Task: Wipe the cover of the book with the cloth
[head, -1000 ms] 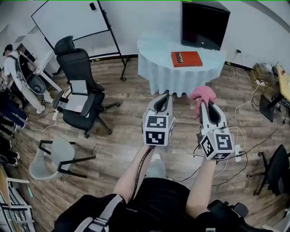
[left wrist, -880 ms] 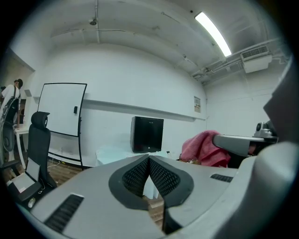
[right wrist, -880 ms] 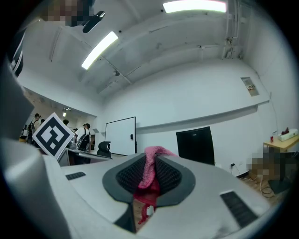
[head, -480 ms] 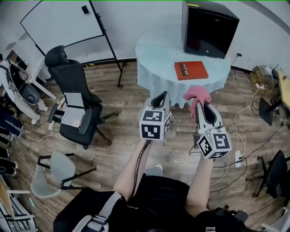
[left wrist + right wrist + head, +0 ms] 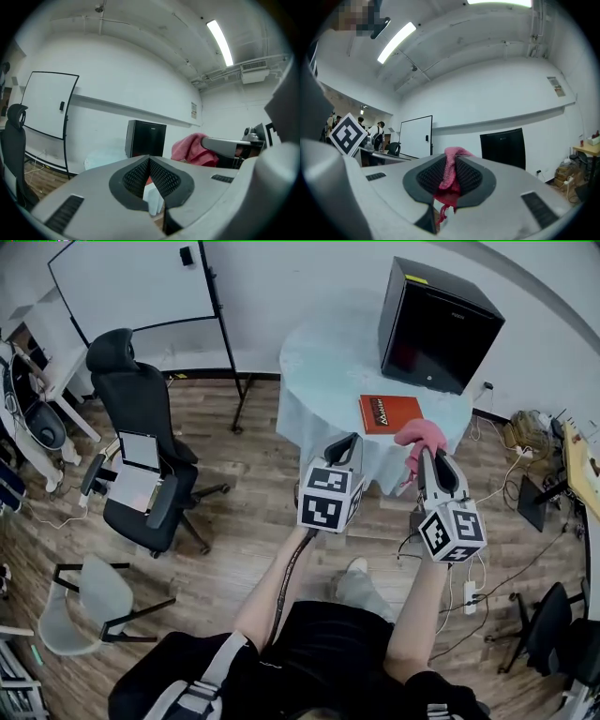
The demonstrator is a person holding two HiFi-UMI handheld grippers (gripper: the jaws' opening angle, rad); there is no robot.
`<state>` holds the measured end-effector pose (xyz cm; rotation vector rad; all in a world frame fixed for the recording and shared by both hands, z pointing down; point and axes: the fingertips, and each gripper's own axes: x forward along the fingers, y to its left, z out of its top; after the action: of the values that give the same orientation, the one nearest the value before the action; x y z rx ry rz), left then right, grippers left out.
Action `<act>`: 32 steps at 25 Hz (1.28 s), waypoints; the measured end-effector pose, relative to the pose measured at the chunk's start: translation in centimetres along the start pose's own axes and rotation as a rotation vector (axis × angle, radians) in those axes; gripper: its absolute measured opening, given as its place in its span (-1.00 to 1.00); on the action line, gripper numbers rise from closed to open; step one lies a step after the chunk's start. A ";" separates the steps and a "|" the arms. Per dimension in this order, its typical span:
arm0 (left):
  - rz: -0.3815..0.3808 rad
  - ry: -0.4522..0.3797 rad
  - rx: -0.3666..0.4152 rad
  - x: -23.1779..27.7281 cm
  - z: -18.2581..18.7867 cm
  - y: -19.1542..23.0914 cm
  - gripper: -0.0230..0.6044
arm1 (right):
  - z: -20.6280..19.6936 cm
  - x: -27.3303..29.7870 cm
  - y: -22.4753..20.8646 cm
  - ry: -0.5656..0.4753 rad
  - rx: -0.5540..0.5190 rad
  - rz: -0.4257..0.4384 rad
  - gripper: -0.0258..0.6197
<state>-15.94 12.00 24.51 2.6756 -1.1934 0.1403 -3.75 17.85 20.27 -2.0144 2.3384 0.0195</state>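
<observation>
Here, pinched tight between the ribbed black pads point(image 5: 469, 177) of the right gripper point(image 5: 450, 161) — a soft, crumpled pink cloth point(image 5: 451, 176), bunched above the tips and trailing a frayed end below. Pressed tip to tip on nothing, the mesh-textured pads of the grey-shelled left gripper point(image 5: 149, 161), held in the air beside the right one. Flat near the front edge of the round, pale-draped table point(image 5: 319, 362), just beside a boxy black cabinet point(image 5: 436, 324) — a thin red rectangular book point(image 5: 390, 413), ahead of the cloth-bearing gripper and apart from it.
</observation>
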 end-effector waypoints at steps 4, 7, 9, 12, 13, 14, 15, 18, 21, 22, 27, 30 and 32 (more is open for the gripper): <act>0.023 -0.018 0.026 3.0 1.7 0.9 -0.88 | 1.2 2.7 -3.3 -0.052 0.033 0.004 -0.73; 0.029 -0.024 0.045 5.2 2.7 1.3 -0.88 | 1.4 4.6 -5.6 -0.075 0.062 -0.011 -0.73; 0.020 -0.007 0.045 6.2 2.1 1.2 -0.88 | 0.5 5.1 -6.4 -0.065 0.086 -0.017 -0.73; 0.013 0.036 0.008 8.0 0.3 1.3 -0.88 | -1.7 6.0 -7.3 -0.014 0.105 -0.020 -0.73; 0.016 0.058 -0.011 8.9 -0.6 1.7 -0.88 | -2.8 6.6 -7.5 0.013 0.108 -0.019 -0.73; 0.019 0.087 -0.028 9.9 -1.7 2.0 -0.88 | -4.0 7.1 -7.8 0.042 0.112 -0.019 -0.73; 0.018 0.118 -0.042 11.0 -2.9 2.1 -0.88 | -5.2 7.5 -8.5 0.071 0.119 -0.020 -0.73; 0.008 0.193 -0.065 14.8 -6.0 1.5 -0.88 | -8.9 8.8 -11.7 0.140 0.157 -0.037 -0.73; 0.001 0.245 -0.095 18.0 -8.4 0.2 -0.88 | -11.3 9.8 -14.3 0.196 0.178 -0.032 -0.73; 0.003 0.249 -0.108 19.1 -8.6 -0.2 -0.88 | -11.5 10.5 -15.0 0.208 0.171 -0.014 -0.73; 0.028 0.257 -0.147 24.7 -8.5 -1.3 -0.88 | -11.5 14.8 -18.5 0.238 0.156 0.080 -0.73; 0.093 0.267 -0.165 26.2 -9.0 0.2 -0.88 | -12.6 17.5 -18.8 0.268 0.156 0.149 -0.73; 0.144 0.257 -0.171 26.9 -8.6 1.7 -0.88 | -12.7 19.4 -18.6 0.270 0.158 0.197 -0.73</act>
<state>0.74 -6.62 37.75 2.3414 -1.2520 0.3739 11.31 -4.70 32.48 -1.8052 2.5921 -0.4409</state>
